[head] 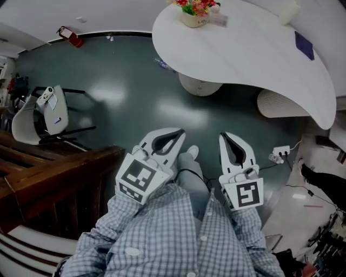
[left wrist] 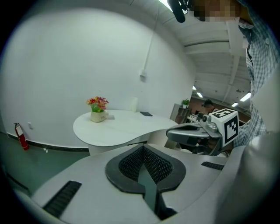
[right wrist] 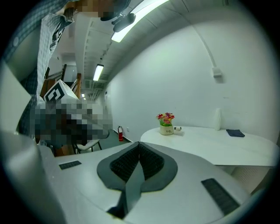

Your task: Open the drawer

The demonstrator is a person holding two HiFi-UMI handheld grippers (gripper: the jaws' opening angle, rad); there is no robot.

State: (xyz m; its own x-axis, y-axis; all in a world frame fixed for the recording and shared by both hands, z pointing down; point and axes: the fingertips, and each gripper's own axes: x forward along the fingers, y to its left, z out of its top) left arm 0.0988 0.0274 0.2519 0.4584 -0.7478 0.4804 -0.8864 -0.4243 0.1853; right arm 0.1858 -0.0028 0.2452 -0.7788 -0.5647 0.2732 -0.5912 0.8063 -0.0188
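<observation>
Grey-green floor (head: 124,103): under and ahead of both pairs of jaws, with soft light glare.
White table (head: 243,54): curved top, ahead of the jaws and to their right; well apart from both.
Dark wooden furniture (head: 54,178): left of the left jaws and lower in the head view; I cannot tell whether it carries the drawer.
Checked shirt (head: 162,232): behind both jaws, around the arms.
White chair (head: 43,113): far left of the left jaws.
Left gripper (head: 175,132) (left wrist: 142,148): jaws pressed together at the tips, nothing between them.
Right gripper (head: 226,135) (right wrist: 139,144): jaws likewise closed on nothing, just beside the left pair.
Flower pot (head: 195,13) (left wrist: 98,111) (right wrist: 166,124): on the table's far edge, ahead of the jaws.
Red fire extinguisher (head: 70,37): far ahead, to the left of the jaws, by the wall.
</observation>
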